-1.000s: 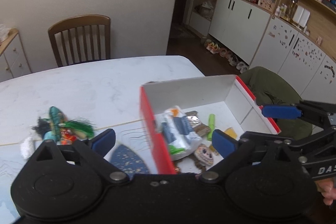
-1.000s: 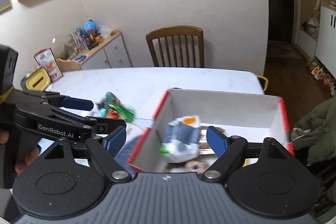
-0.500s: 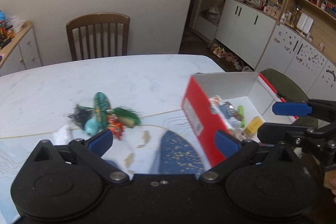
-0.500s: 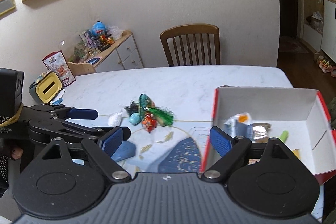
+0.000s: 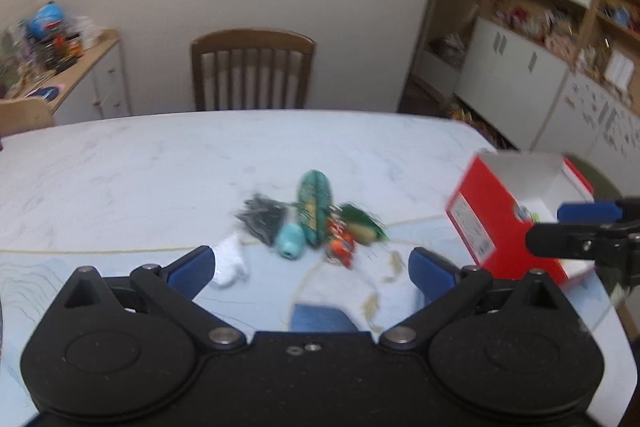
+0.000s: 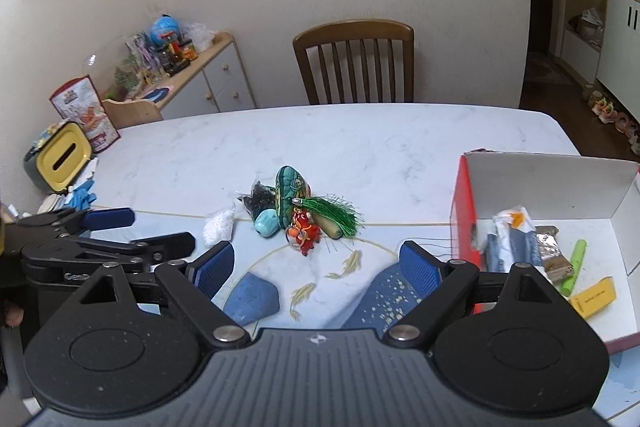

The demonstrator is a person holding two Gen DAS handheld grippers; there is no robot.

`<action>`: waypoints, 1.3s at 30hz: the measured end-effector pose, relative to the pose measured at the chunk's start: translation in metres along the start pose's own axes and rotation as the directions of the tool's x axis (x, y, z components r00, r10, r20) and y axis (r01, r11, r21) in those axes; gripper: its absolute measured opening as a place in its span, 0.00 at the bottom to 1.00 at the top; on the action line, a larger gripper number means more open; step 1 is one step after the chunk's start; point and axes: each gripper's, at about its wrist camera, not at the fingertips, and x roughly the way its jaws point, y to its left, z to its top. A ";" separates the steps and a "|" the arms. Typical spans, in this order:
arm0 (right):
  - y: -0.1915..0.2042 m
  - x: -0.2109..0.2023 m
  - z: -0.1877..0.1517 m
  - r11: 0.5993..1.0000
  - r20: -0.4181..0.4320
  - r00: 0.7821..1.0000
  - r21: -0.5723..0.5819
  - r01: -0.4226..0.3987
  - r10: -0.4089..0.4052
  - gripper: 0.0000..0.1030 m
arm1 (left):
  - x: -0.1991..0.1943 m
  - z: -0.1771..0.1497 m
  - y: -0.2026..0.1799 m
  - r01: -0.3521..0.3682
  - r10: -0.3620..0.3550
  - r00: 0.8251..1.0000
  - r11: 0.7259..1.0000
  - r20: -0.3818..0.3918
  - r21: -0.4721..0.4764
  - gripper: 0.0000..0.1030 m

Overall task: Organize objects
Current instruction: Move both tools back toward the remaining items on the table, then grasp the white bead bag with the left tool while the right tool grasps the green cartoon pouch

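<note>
A small pile of trinkets lies mid-table: a green painted stone (image 6: 291,191), a turquoise bead (image 6: 267,222), a red charm (image 6: 305,231), a green tassel (image 6: 334,215), a dark bag (image 6: 258,201) and a white lump (image 6: 219,225). The same pile shows blurred in the left wrist view, with the green stone (image 5: 315,203) upright in it. A red-and-white box (image 6: 540,183) at the right holds a wrapped packet (image 6: 510,239), a green stick and a yellow tag. My left gripper (image 5: 311,269) and right gripper (image 6: 316,267) both hover open and empty, short of the pile.
A wooden chair (image 6: 354,61) stands behind the table. A sideboard (image 6: 200,75) with toys runs along the left wall. A yellow tissue holder (image 6: 60,157) sits at the table's left edge. Cupboards and shelves (image 5: 532,67) fill the right side of the room.
Both views have swung left, away from the box and onto the trinket pile. The box now sits at the right edge of each view. Both grippers stay open.
</note>
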 end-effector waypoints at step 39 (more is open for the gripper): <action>0.051 0.241 0.066 0.983 -0.231 0.957 -0.097 0.156 -0.174 0.71 | 0.129 -0.023 0.073 -0.131 0.121 0.987 0.987 -0.102 -0.093 0.87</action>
